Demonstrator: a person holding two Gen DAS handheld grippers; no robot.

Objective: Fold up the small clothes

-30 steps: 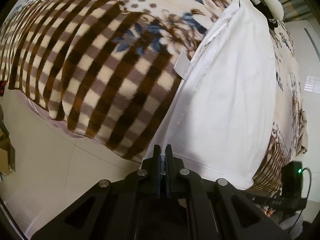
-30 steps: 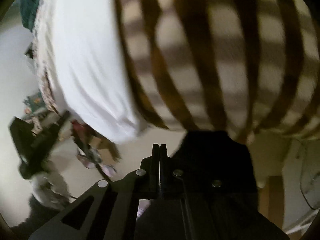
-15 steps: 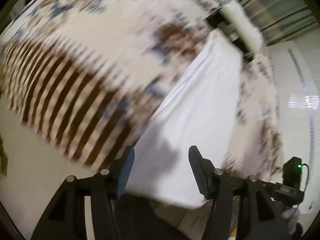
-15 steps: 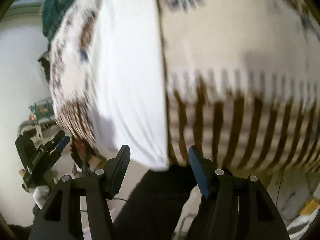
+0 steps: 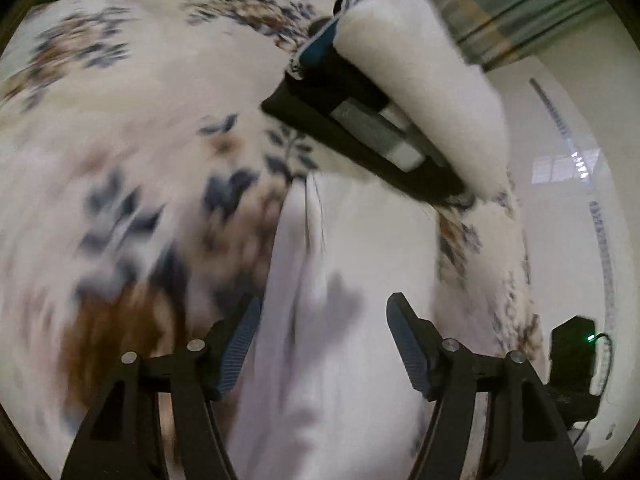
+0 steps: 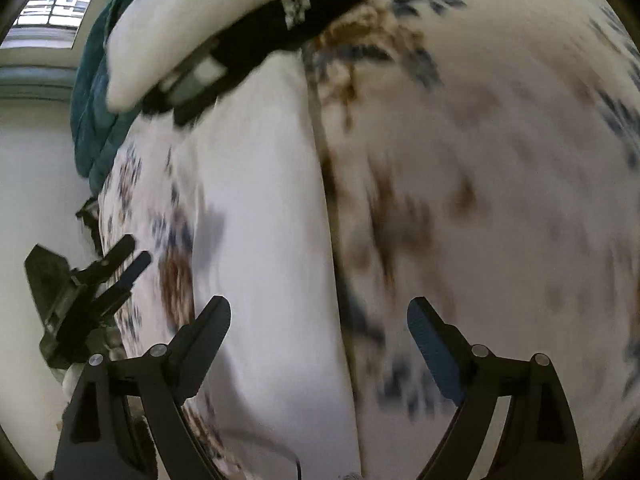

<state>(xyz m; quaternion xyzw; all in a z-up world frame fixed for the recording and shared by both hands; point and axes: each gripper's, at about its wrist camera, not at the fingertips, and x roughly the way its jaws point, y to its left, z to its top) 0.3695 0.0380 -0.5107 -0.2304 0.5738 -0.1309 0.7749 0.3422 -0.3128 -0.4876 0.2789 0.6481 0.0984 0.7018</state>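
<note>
A floral blanket (image 5: pixel 120 128) covers the bed; on it lies the folded white garment (image 5: pixel 360 280). Left gripper (image 5: pixel 322 344) and right gripper (image 6: pixel 318 346) hover above the garment, jaws apart, holding nothing.

Both wrist views look down closely (blurred), sharing the white garment (image 5: pixel 352 280) (image 6: pixel 272 240).

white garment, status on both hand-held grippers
Left hand-held gripper open, empty. Right hand-held gripper open, empty. White garment flat on floral blanket. Nothing blocking.
</note>
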